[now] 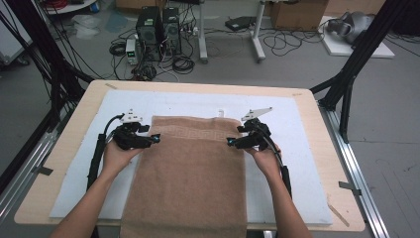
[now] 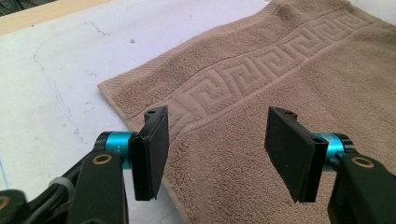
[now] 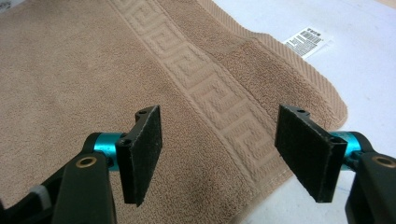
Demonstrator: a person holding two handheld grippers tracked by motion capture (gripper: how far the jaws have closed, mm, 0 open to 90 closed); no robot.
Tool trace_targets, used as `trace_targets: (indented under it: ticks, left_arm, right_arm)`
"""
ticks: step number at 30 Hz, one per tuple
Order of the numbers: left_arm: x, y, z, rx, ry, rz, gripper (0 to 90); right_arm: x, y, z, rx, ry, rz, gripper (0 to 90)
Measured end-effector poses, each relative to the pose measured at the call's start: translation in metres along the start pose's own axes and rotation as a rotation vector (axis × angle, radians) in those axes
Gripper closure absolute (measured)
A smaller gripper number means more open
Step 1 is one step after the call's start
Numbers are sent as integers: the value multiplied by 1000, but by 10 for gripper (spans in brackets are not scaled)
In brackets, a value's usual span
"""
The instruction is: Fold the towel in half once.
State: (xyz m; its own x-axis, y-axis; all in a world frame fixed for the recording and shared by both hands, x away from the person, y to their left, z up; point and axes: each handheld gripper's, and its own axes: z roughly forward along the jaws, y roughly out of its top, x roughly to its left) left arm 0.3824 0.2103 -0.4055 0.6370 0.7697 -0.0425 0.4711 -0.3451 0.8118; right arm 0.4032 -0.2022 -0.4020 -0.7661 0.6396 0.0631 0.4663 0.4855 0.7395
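Note:
A brown towel (image 1: pixel 190 168) with a key-pattern band lies flat on the white mat (image 1: pixel 297 134), its near end hanging over the table's front edge. My left gripper (image 1: pixel 154 139) hovers at the towel's left edge near the far corner, jaws open and empty; from its own camera the towel (image 2: pixel 280 79) lies under and beyond the left gripper (image 2: pixel 229 151). My right gripper (image 1: pixel 233 142) stands open at the towel's right edge. Through its camera the towel (image 3: pixel 70 70) and patterned band lie below the right gripper (image 3: pixel 219 154), with nothing between the pads.
A white label (image 3: pixel 307 39) sticks out from the towel's far edge. The mat covers most of the wooden table (image 1: pixel 74 129). Black frame posts (image 1: pixel 356 59) flank the table; computers and cables (image 1: pixel 158 34) sit on the floor beyond.

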Motion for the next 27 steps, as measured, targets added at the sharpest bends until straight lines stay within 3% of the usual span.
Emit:
trace_targets:
  ticks: [8, 14, 18, 21, 25, 26, 27]
  left_arm:
    - [11, -1, 9, -12, 52, -3, 450]
    - [17, -9, 30, 34, 93, 5, 494]
    - [17, -14, 45, 90, 112, 5, 525]
    - [19, -15, 46, 76, 116, -19, 550]
    - [20, -15, 45, 78, 130, -20, 649]
    - [20, -14, 45, 79, 130, -19, 665]
    - [20, -14, 44, 80, 121, -19, 693]
  right_arm:
    - [-10, -3, 4, 4, -32, 23, 340]
    - [-18, -7, 18, 38, -55, 30, 377]
    - [-25, -13, 27, 64, -77, 63, 402]
    - [-31, -18, 33, 95, -99, 91, 423]
    - [-33, -19, 32, 79, -100, 110, 485]
    - [-34, -19, 32, 77, -103, 115, 527]
    - [-34, -19, 32, 76, -99, 123, 634]
